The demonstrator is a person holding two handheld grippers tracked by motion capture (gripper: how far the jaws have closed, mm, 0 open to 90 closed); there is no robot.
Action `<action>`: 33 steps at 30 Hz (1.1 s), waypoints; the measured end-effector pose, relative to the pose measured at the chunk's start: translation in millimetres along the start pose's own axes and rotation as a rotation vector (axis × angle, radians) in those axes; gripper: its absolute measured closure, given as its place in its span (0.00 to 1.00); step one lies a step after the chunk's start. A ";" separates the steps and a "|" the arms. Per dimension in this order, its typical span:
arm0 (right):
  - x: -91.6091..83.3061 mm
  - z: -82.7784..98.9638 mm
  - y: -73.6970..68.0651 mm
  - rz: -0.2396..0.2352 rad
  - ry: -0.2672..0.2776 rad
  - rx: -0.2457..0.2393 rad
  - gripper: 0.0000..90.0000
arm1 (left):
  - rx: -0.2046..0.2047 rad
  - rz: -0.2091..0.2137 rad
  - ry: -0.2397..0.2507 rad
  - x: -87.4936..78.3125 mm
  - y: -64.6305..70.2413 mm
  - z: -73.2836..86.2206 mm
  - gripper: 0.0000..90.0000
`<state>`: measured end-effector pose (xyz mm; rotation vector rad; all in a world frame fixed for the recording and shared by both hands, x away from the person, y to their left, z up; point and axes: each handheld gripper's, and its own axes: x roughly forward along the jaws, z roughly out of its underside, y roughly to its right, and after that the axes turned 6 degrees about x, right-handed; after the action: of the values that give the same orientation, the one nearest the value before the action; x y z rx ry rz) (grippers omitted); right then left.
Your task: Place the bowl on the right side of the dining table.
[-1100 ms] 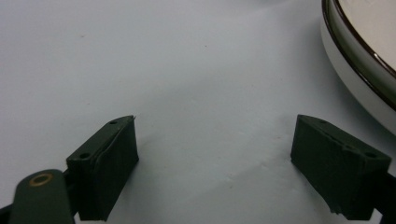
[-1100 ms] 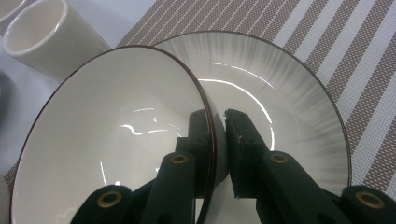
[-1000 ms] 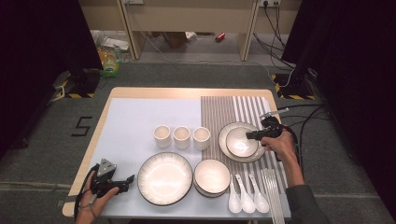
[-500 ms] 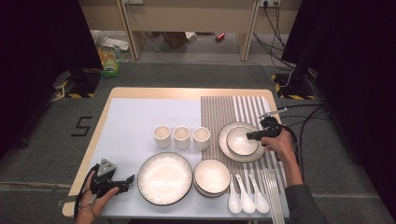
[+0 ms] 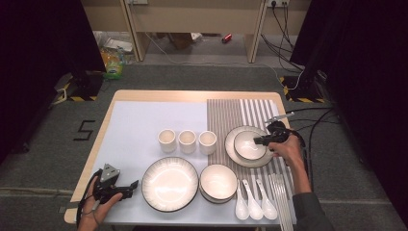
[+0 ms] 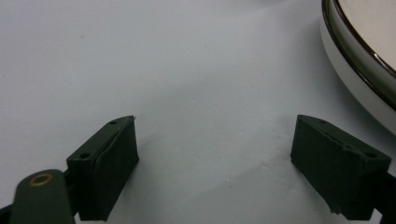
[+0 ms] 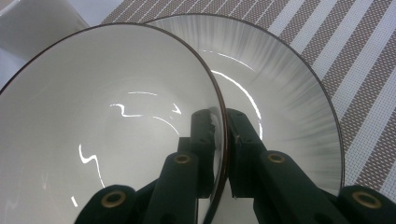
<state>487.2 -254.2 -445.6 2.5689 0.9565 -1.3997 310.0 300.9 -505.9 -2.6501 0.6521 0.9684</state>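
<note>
On a wooden table (image 5: 144, 96) laid with a striped placemat (image 5: 240, 113), a small plate (image 5: 231, 147) sits at the mat's near right, carrying a white bowl (image 5: 248, 144). The right gripper (image 5: 262, 140) is clenched on the bowl's rim, one jaw inside, one outside. Well left of the mat, the left gripper (image 5: 131, 186) rests with jaws spread, holding nothing, just beside a large plate (image 5: 169, 184).

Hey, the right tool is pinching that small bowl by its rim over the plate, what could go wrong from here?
1. The right tool grips the bowl only at its thin glossy rim, so it could slip or tip out.
2. The bowl sits on the plate; a drop or dragging could chip both.
3. The cups stand nearby and could be knocked over.
</note>
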 end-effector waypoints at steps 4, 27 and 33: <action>0.4 -0.7 0.4 0.001 0.002 0.004 0.92 | 0.000 0.000 0.000 0.0 0.0 0.0 0.15; 0.1 -4.8 9.5 0.031 0.015 0.055 0.84 | 0.000 0.000 0.002 0.0 0.2 0.1 0.15; -12.1 -1.6 6.6 0.029 0.054 0.067 0.73 | 0.000 0.000 0.002 0.0 0.2 0.1 0.15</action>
<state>487.3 -264.9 -436.7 2.6701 0.8908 -1.3856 309.9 300.8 -505.9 -2.6511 0.6527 0.9662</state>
